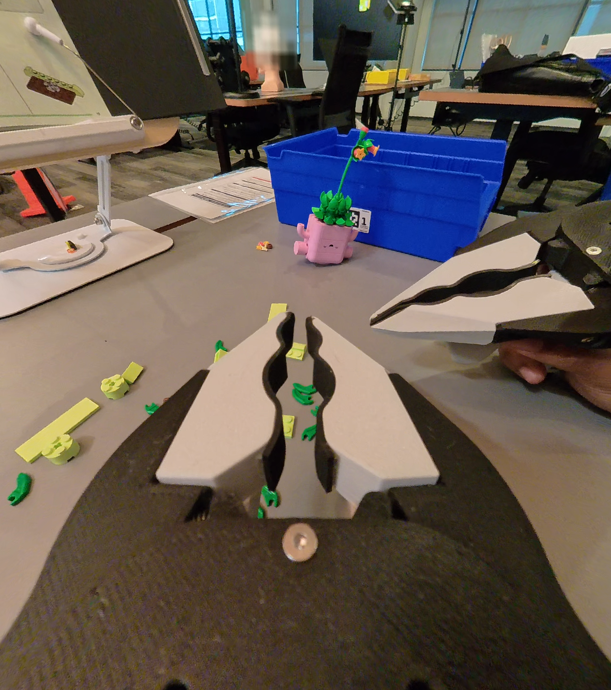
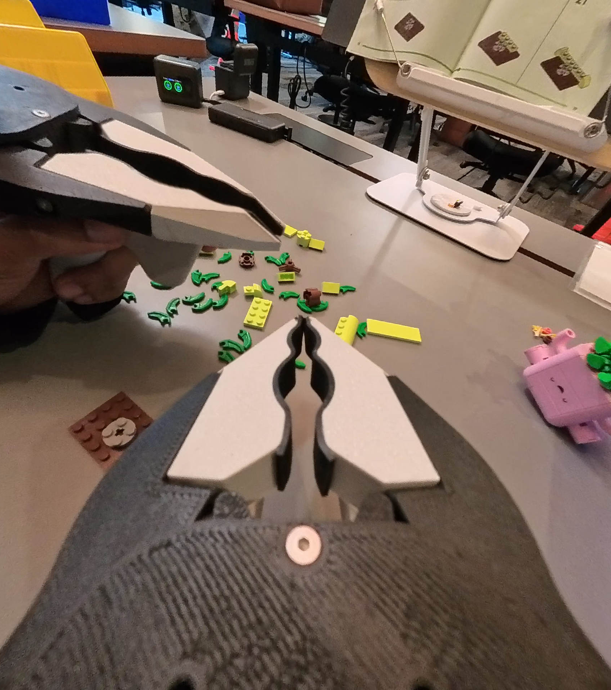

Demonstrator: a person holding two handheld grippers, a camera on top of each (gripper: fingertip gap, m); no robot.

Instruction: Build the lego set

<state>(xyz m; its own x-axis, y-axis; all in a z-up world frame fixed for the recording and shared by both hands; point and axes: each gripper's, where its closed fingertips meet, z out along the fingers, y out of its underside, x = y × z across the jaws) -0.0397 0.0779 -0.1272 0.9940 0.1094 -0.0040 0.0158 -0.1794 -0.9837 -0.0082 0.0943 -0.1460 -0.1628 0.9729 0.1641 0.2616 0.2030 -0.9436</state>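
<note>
Loose lego pieces lie on the grey table: green leaf pieces (image 2: pixel 199 300), a lime studded plate (image 2: pixel 258 313), a long lime tile (image 2: pixel 393 330) and round lime bricks (image 1: pixel 114 386). A brown plate with a grey round piece (image 2: pixel 117 429) lies apart at the near left. A finished pink pot with a green plant (image 1: pixel 328 239) stands farther back. My left gripper (image 1: pixel 300 318) hovers over the pieces, slightly open and empty. My right gripper (image 2: pixel 302 319) is shut with nothing visible between its tips; it also shows in the left wrist view (image 1: pixel 373 322).
An instruction booklet on a white stand (image 1: pixel 16 74) stands at the table's far side. A blue bin (image 1: pixel 389 186) is behind the pink pot. A yellow bin (image 2: pixel 35 56), a black power strip (image 2: pixel 248 119) and a small black device (image 2: pixel 177 84) sit along another edge. About 8 cm separates my left fingertips from the lime studded plate (image 2: pixel 258 313).
</note>
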